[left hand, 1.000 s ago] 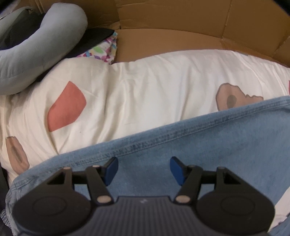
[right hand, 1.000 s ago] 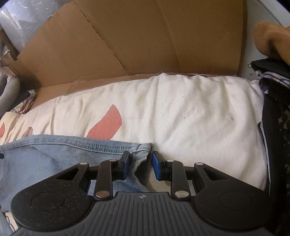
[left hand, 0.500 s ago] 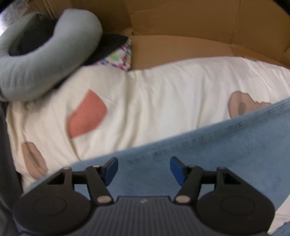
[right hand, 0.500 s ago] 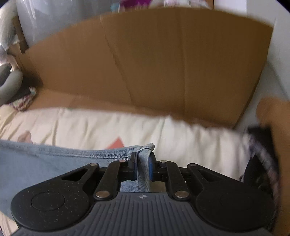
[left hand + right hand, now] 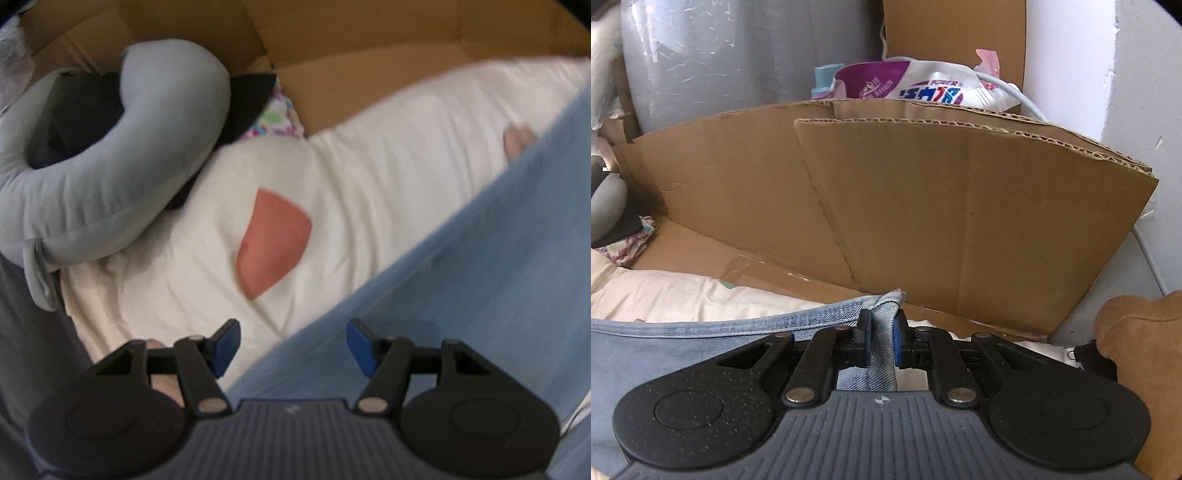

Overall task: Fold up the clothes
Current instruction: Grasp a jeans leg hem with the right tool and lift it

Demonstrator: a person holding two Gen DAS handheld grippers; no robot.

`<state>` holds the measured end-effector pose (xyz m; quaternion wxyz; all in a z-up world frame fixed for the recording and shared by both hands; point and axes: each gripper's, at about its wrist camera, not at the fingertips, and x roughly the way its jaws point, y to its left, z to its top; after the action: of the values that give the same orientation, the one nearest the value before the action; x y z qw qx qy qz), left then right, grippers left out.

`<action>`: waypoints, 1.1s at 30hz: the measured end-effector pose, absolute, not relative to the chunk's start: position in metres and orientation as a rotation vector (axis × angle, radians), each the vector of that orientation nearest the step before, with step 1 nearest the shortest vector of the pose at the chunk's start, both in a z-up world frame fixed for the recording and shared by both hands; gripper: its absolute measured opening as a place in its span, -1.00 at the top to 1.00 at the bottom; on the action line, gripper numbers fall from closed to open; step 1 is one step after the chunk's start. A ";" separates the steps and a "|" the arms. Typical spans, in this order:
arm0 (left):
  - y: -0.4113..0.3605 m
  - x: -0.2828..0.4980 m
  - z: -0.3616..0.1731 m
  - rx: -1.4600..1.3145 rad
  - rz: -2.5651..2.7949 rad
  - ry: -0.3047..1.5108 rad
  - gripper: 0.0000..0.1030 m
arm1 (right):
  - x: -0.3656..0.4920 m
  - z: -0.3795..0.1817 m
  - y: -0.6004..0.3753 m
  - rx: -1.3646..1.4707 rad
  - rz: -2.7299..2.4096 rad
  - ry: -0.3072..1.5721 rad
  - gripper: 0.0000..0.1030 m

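Observation:
Light blue jeans lie slanted across a cream duvet with orange patches. My left gripper hovers open over the jeans' edge; the cloth lies under its right finger and nothing is pinched. In the right wrist view my right gripper is shut on a hemmed corner of the jeans, which is raised off the duvet while the rest of the denim trails off to the left.
A grey U-shaped pillow on dark cloth lies at the duvet's far left. Cardboard panels wall the back. Bags and a bottle stand behind them. A brown plush thing sits at the right.
My right gripper closed on the jeans' corner and lifted it; its view now reaches above the cardboard. My left gripper shifted and rolled, so the jeans' edge now runs diagonally.

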<state>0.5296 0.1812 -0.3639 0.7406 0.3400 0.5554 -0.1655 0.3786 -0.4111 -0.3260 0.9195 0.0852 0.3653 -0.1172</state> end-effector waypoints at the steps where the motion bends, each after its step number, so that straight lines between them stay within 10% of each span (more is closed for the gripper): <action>1: 0.183 0.528 -0.368 0.771 -0.377 1.219 -0.24 | 0.379 -0.326 -0.412 0.173 -0.244 0.754 0.82; 6: 0.184 0.519 -0.391 0.864 -0.455 1.237 0.05 | 0.387 -0.324 -0.410 0.154 -0.256 0.749 0.82; 9: 0.184 0.519 -0.399 0.880 -0.474 1.247 0.81 | 0.393 -0.317 -0.410 0.145 -0.266 0.731 0.82; 11: 0.188 0.521 -0.397 0.870 -0.476 1.233 0.87 | 0.397 -0.312 -0.411 0.145 -0.270 0.721 0.82; 21: 0.195 0.543 -0.383 0.855 -0.446 1.191 0.80 | 0.408 -0.307 -0.411 0.136 -0.291 0.718 0.83; 28: 0.200 0.541 -0.384 0.913 -0.418 1.167 0.18 | 0.416 -0.336 -0.420 0.188 -0.312 0.774 0.83; 33: 0.235 0.534 -0.384 0.946 -0.348 1.189 0.17 | 0.417 -0.346 -0.423 0.219 -0.322 0.786 0.80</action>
<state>0.5342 0.2348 -0.3845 0.7114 0.4267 0.5360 -0.1569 0.4165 -0.4228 -0.3458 0.9053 0.1061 0.3806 -0.1559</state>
